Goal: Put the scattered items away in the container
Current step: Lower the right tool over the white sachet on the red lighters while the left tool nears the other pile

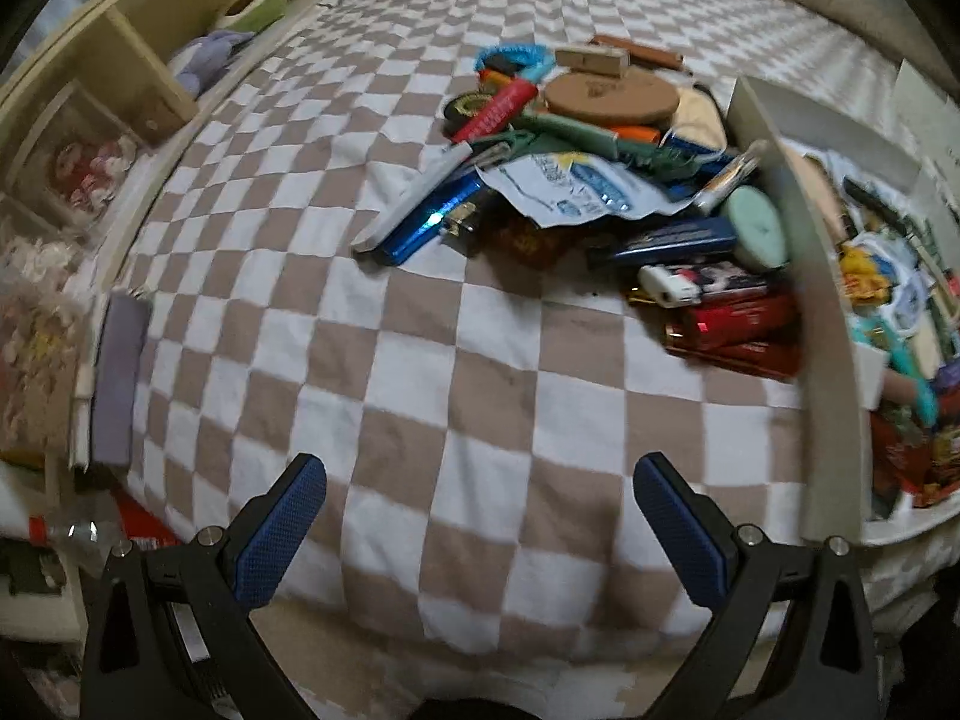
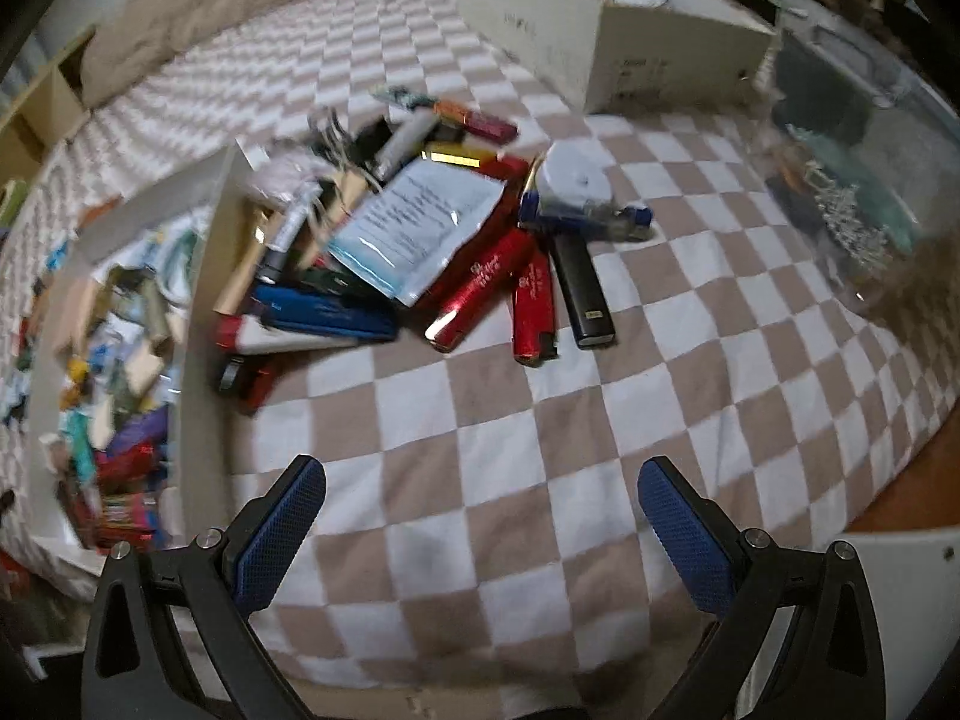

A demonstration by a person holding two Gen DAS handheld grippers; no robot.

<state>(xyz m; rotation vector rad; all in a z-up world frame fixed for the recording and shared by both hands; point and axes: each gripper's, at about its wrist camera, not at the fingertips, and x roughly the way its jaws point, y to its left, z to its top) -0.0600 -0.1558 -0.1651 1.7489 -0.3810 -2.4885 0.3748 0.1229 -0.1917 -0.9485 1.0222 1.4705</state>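
A pile of scattered items lies on the checkered bedspread: a round brown disc (image 1: 611,97), a blue shiny stick (image 1: 429,222), a white-blue foil packet (image 1: 576,189), red packs (image 1: 741,324). The white open box (image 1: 825,324) stands to their right, holding several items. My left gripper (image 1: 480,507) is open and empty, short of the pile. In the right wrist view the box (image 2: 201,300) is at left, with red lighters (image 2: 531,306), a black lighter (image 2: 582,288) and a white packet (image 2: 420,225) beside it. My right gripper (image 2: 483,507) is open and empty, short of them.
A wooden shelf unit (image 1: 129,60) runs along the bed's left side. A closed white carton (image 2: 606,30) stands at the far side of the bed. A clear plastic bin (image 2: 852,180) with contents is at right. A beige pillow (image 2: 240,6) lies along the back.
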